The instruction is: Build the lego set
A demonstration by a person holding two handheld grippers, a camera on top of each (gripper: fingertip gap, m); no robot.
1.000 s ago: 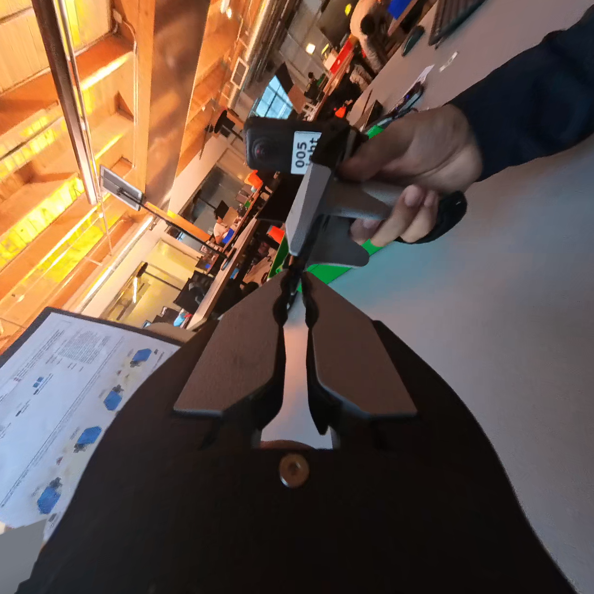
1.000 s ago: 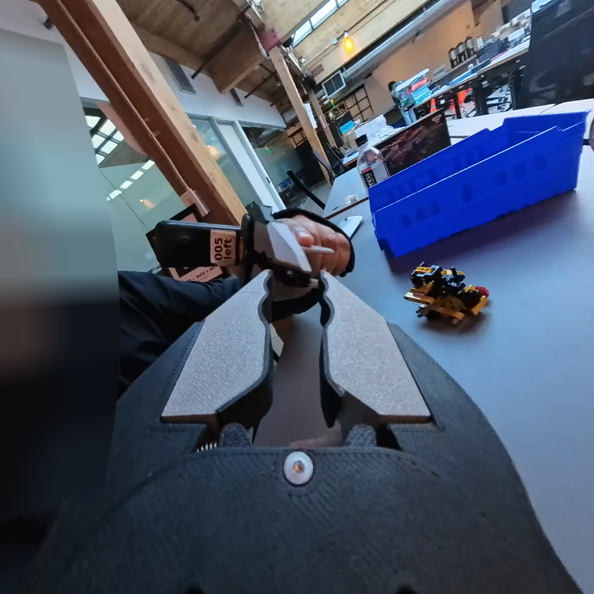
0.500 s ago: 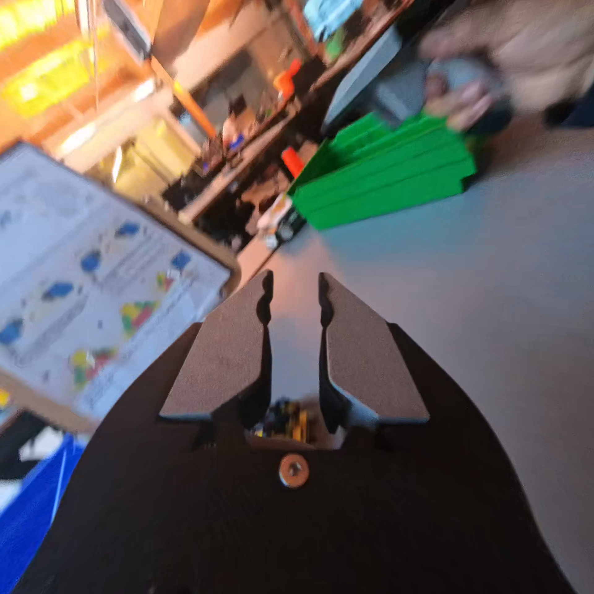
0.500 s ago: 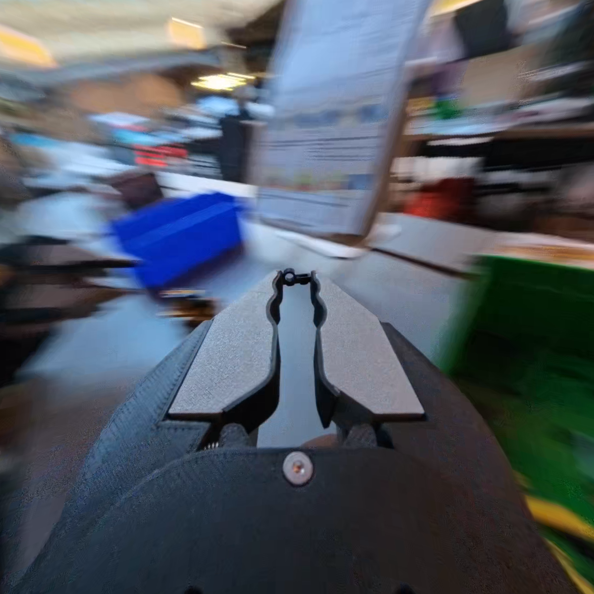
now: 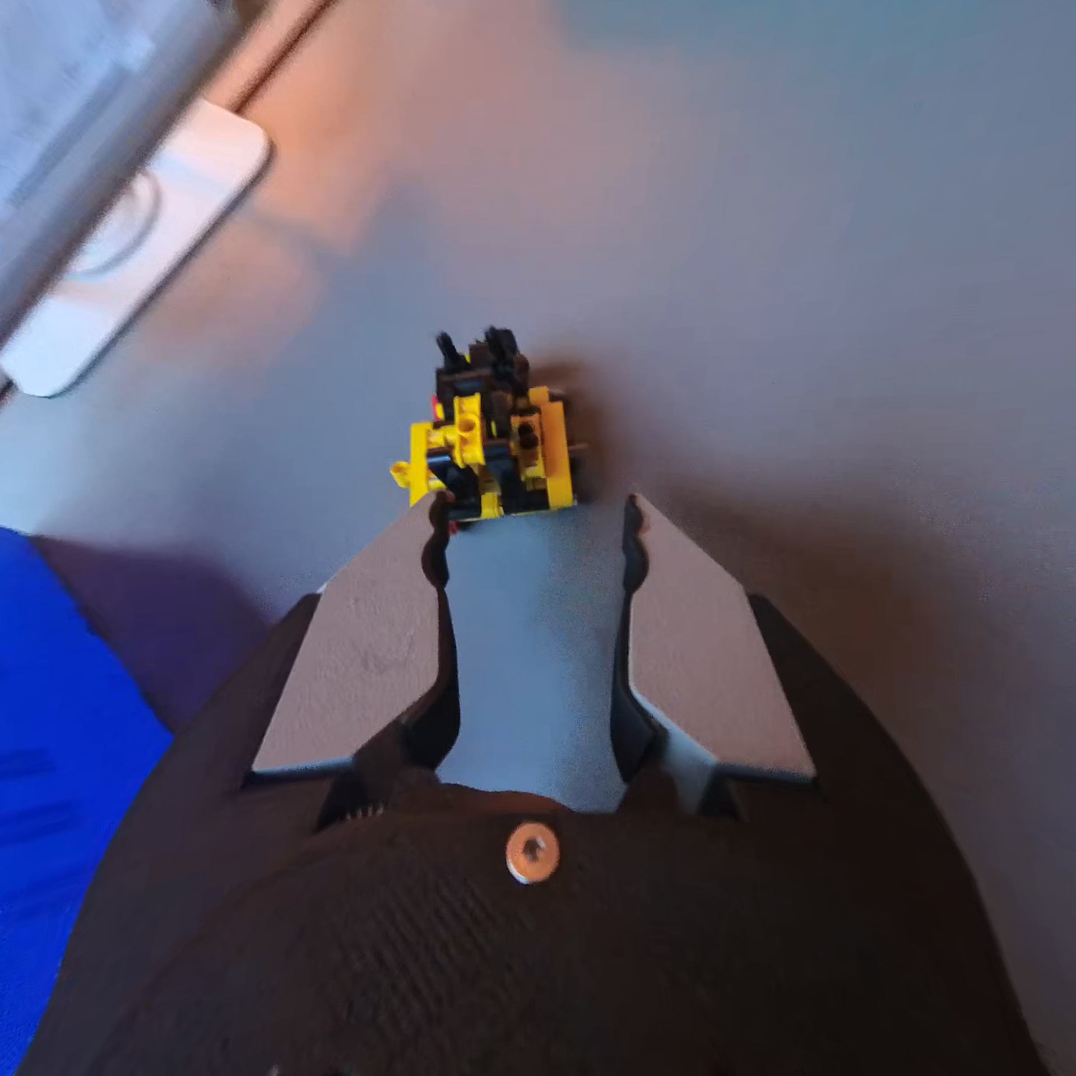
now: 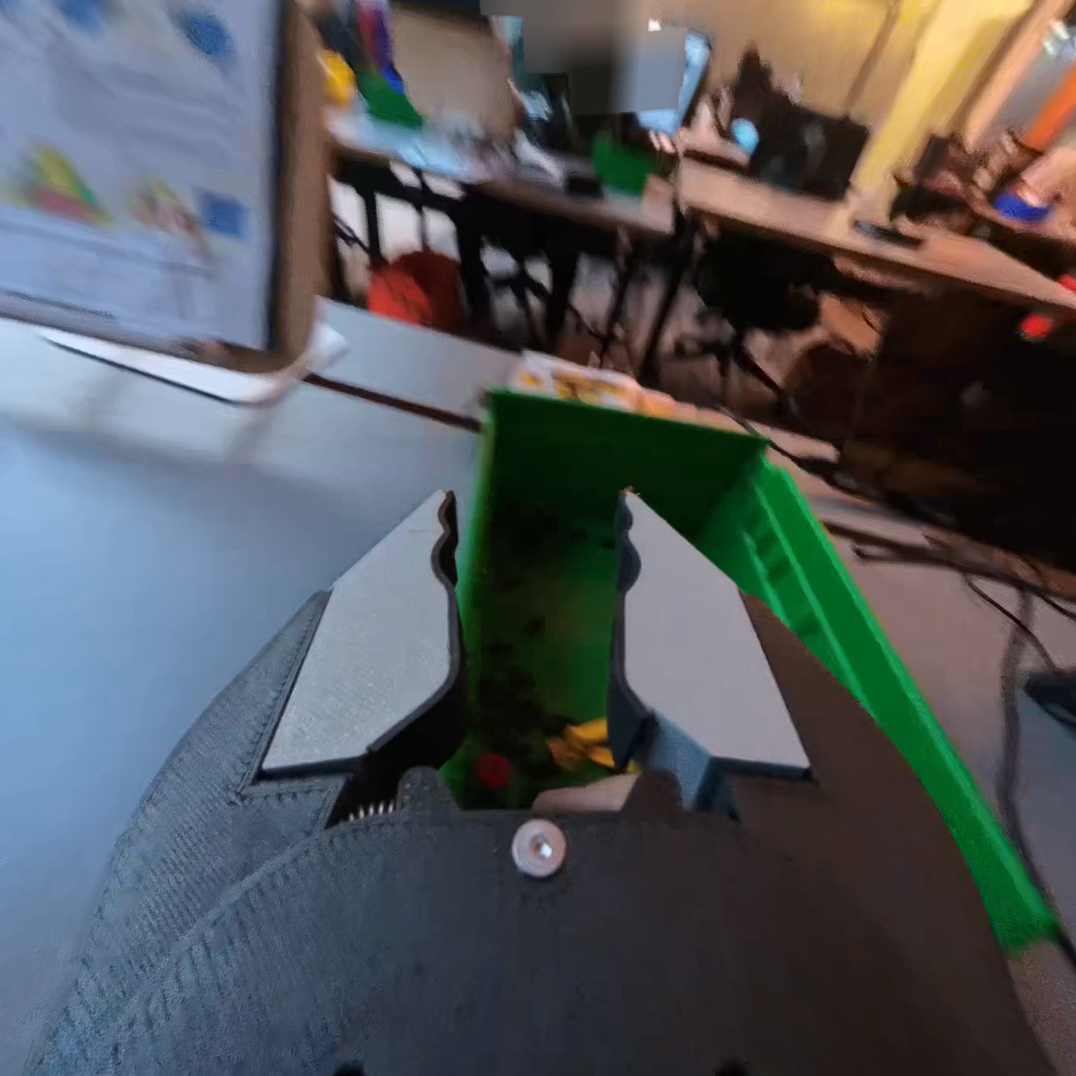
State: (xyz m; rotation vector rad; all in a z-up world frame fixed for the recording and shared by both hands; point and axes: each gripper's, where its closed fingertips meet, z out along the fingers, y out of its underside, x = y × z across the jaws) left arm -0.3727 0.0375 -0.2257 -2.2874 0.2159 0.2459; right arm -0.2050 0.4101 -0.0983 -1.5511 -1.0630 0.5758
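Note:
A small yellow and black lego model (image 5: 492, 434) stands on the grey table (image 5: 815, 291), just beyond my left gripper's tips. My left gripper (image 5: 535, 501) is open and empty, pointing down at the model, its left fingertip (image 5: 431, 506) right at the model's near edge. My right gripper (image 6: 533, 498) is open and empty, held over a green bin (image 6: 617, 460). Loose yellow, red and dark lego pieces (image 6: 576, 751) lie in the bin's bottom between the fingers. Both views are motion-blurred.
A blue bin (image 5: 52, 728) sits at the left of the model. A stand's white base (image 5: 151, 233) holds an instruction sheet (image 6: 128, 163) at the table's back. Other desks and chairs (image 6: 757, 244) stand beyond the table edge.
Both grippers have swung apart from facing each other and opened wider. The left now points down at the lego model. The right, no longer holding the small black piece, now hangs over the green bin.

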